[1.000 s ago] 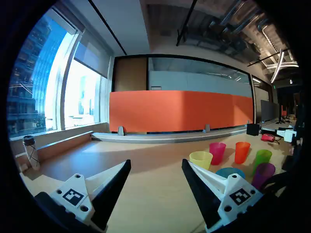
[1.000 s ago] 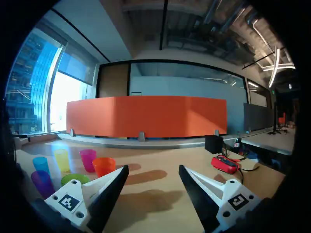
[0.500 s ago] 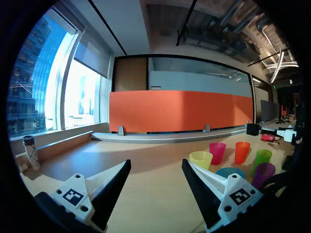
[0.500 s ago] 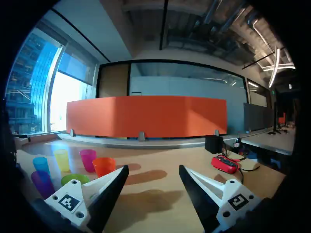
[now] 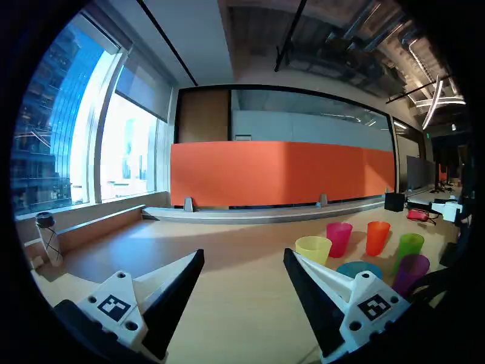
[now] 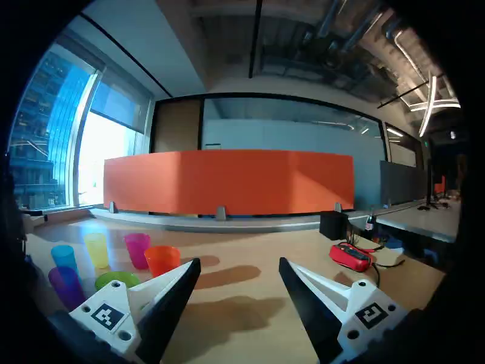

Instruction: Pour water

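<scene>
Several coloured plastic cups stand in a group on the wooden table (image 5: pixel 242 303). In the left gripper view they sit at the right: yellow cup (image 5: pixel 313 249), pink cup (image 5: pixel 339 238), orange cup (image 5: pixel 377 237), green cup (image 5: pixel 409 247), purple cup (image 5: pixel 410 272), blue cup (image 5: pixel 359 269). My left gripper (image 5: pixel 244 261) is open and holds nothing, with the cups to its right. In the right gripper view the same cups stand at the left: blue cup (image 6: pixel 63 257), yellow cup (image 6: pixel 97 249), pink cup (image 6: pixel 137 249), orange cup (image 6: pixel 162 259), green cup (image 6: pixel 116 279), purple cup (image 6: pixel 66 286). My right gripper (image 6: pixel 239 268) is open and holds nothing.
An orange divider panel (image 5: pixel 279 173) runs along the table's far edge. A lidded bottle (image 5: pixel 47 235) stands on the window ledge at the left. A red device (image 6: pixel 350 255) with a cable, a black box (image 6: pixel 333 224) and a dark bottle (image 6: pixel 370 229) lie at the right.
</scene>
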